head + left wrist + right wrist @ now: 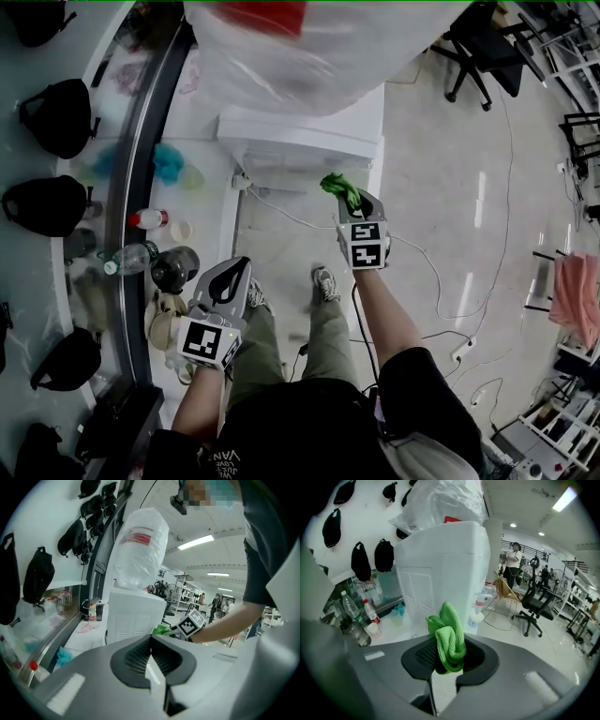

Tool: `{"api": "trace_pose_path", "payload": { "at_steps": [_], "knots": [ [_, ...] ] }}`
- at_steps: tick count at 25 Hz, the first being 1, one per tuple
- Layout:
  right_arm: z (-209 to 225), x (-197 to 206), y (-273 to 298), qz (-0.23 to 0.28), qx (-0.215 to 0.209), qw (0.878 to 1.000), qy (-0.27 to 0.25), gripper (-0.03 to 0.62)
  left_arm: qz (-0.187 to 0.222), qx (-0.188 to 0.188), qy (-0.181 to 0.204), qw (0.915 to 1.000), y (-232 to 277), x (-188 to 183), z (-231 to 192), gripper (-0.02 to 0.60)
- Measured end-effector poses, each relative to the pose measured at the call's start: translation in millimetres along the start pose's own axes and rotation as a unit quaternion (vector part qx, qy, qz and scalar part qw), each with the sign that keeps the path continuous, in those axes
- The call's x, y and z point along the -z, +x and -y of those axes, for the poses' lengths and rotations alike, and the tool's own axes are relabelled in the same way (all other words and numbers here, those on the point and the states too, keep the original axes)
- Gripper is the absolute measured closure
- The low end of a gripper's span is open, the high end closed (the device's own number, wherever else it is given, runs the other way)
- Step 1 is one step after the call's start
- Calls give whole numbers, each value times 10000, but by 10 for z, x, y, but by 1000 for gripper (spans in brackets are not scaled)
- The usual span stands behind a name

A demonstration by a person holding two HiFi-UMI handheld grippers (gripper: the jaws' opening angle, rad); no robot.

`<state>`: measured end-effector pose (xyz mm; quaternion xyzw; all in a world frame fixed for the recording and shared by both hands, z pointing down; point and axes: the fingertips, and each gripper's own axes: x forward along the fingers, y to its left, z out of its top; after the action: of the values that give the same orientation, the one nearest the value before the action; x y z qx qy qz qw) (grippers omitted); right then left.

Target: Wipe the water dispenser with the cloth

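Observation:
The white water dispenser (300, 141) stands ahead of me, its bottle (309, 47) wrapped in clear plastic. My right gripper (349, 202) is shut on a bunched green cloth (339, 190), held just in front of the dispenser's lower front and apart from it. In the right gripper view the cloth (449, 639) sticks up out of the gripper (447, 656), with the dispenser (440, 573) behind it. My left gripper (239, 267) hangs lower at the left, shut and empty. The left gripper view shows that gripper (151, 641), the dispenser (133, 616) and the cloth (160, 630).
A white counter (202, 202) runs along the left with bottles (148, 218), a dark jug (174, 269) and a teal rag (169, 161). Black bags (61, 117) hang on the wall. Cables (441, 281) trail over the floor; an office chair (478, 52) stands far right.

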<state>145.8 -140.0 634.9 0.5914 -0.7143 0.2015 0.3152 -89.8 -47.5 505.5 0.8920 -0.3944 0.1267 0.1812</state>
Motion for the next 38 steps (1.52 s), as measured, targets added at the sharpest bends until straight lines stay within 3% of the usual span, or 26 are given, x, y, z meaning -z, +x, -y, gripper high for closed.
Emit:
{"api": "trace_pose_path", "payload": {
  "at_steps": [10,16,21,26,38],
  "knots": [
    [-1686,-263,617,131,-1141,9933,-155,502,-25,-226,93,9997,-383,53,-559,578],
    [-2089,-432,1129,-62,-1193,9923,-339,502,-157,-425,41,9990,-652,210,-832,580],
    [-1955,-476,1378,-166,-899,9957,-143,502,-261,-578,5,9980,-756,299,-968,580],
    [-1640,-392,1345,-219,-689,9974,57,502,-316,-498,8,9983,-661,324,-892,578],
    [-153,241,796,-457,171,9973,551,502,-393,108,153,9991,-11,304,-245,578]
  ]
}}
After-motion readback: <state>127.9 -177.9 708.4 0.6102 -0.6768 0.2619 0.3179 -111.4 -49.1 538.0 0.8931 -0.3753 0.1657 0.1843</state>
